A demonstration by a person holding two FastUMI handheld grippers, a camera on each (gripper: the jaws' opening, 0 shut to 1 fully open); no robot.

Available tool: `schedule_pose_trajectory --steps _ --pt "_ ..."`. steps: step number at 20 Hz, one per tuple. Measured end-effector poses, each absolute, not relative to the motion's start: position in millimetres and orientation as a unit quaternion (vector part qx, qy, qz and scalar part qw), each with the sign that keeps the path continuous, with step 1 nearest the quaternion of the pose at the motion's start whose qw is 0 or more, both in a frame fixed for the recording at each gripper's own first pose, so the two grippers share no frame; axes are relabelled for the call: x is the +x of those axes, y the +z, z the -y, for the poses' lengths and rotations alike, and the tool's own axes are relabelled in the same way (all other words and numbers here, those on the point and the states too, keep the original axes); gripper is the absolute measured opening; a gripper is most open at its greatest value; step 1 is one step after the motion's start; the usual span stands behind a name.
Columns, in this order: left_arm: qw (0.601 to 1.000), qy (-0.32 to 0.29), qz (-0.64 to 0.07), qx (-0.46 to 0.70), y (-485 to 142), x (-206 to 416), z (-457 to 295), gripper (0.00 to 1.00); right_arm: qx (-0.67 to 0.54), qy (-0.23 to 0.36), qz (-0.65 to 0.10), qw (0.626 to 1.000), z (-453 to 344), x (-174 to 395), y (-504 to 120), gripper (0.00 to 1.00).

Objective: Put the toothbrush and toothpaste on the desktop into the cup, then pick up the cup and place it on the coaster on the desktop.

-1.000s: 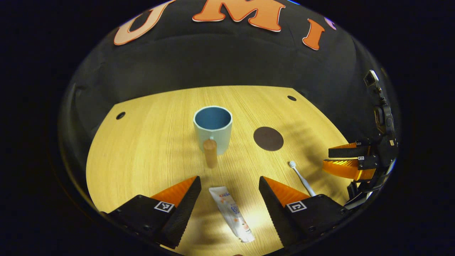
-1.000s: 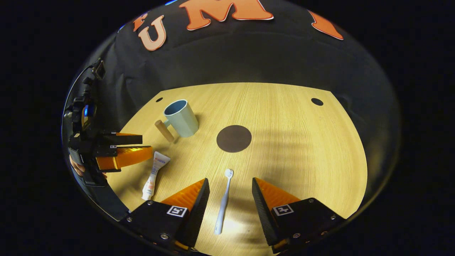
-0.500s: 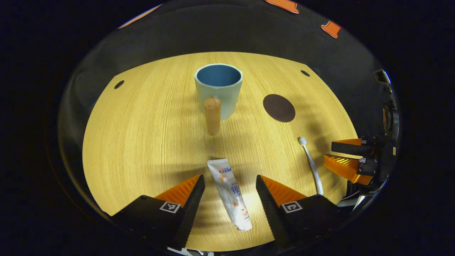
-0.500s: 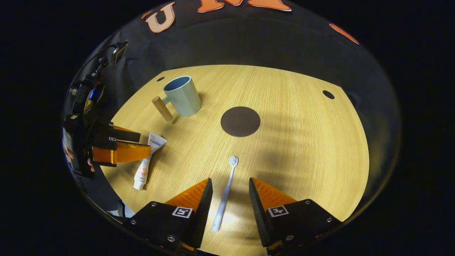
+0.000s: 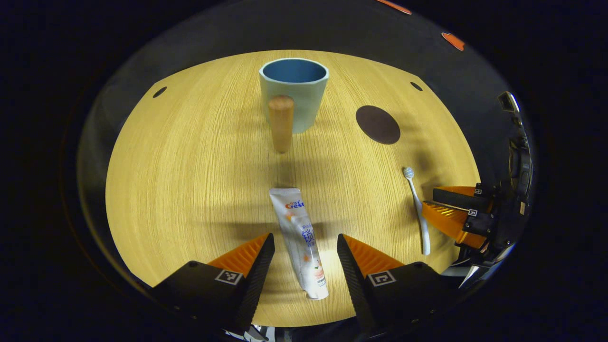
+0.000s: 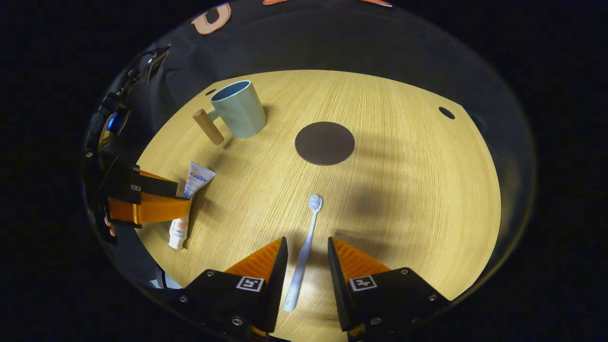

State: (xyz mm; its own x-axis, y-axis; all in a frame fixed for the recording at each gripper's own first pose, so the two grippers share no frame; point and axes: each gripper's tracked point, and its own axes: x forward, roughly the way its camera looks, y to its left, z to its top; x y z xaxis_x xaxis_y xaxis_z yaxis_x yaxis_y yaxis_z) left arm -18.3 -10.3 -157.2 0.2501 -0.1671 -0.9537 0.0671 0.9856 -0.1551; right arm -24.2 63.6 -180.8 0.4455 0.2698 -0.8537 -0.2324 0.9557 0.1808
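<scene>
Left gripper (image 5: 301, 247): fingers spread apart, straddling the lower half of the toothpaste tube (image 5: 299, 240), which lies flat on the wooden desktop (image 5: 190, 180) with its crimped end pointing toward the cup; whether either finger touches the tube cannot be told. Ahead stands the pale blue cup (image 5: 293, 92), upright, its wooden peg handle (image 5: 280, 122) facing the gripper, with bare wood between tube and handle. To the right of the cup lies the dark round coaster (image 5: 378, 124), apart from it and with nothing on it. Right gripper (image 6: 306, 256): fingers parted but narrower, flanking the handle of the white toothbrush (image 6: 304, 249), which lies flat with its bristle head toward the coaster; contact cannot be told. In the right gripper view the left gripper sits at the far left over the tube, and the desktop to the right of the toothbrush is open as far as its curved edge.
</scene>
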Motion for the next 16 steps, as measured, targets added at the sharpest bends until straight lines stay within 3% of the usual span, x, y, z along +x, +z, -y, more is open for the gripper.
schedule_pose_trajectory --steps 7,9,10,11,12,13,16 --pt "0.774 -0.055 -0.63 -0.026 -178 -22 6 0.82 0.037 0.145 -0.513 0.845 -69 -31 -194 0.45" --pt "0.77 -0.046 -0.636 -0.027 -182 -22 3 0.62 0.034 0.143 -0.514 0.845 -68 -31 -194 0.31" --pt "0.774 -0.045 -0.631 -0.028 -178 -19 3 0.58 0.025 0.142 -0.516 0.845 -69 -33 -197 0.31" --pt "0.772 -0.046 -0.633 -0.028 -183 -19 5 0.58 0.022 0.141 -0.512 0.847 -68 -31 -196 0.24" --pt "0.774 -0.049 -0.631 -0.022 -184 -19 7 0.4 0.024 0.139 -0.511 0.848 -69 -30 -196 0.21" --pt "0.777 -0.045 -0.627 -0.015 -186 -18 7 0.5 0.043 0.135 -0.51 0.848 -69 -28 -194 0.14" --pt "0.785 -0.047 -0.617 -0.025 -179 -21 5 0.19 0.064 0.137 -0.502 0.852 -72 -28 -195 0.07"
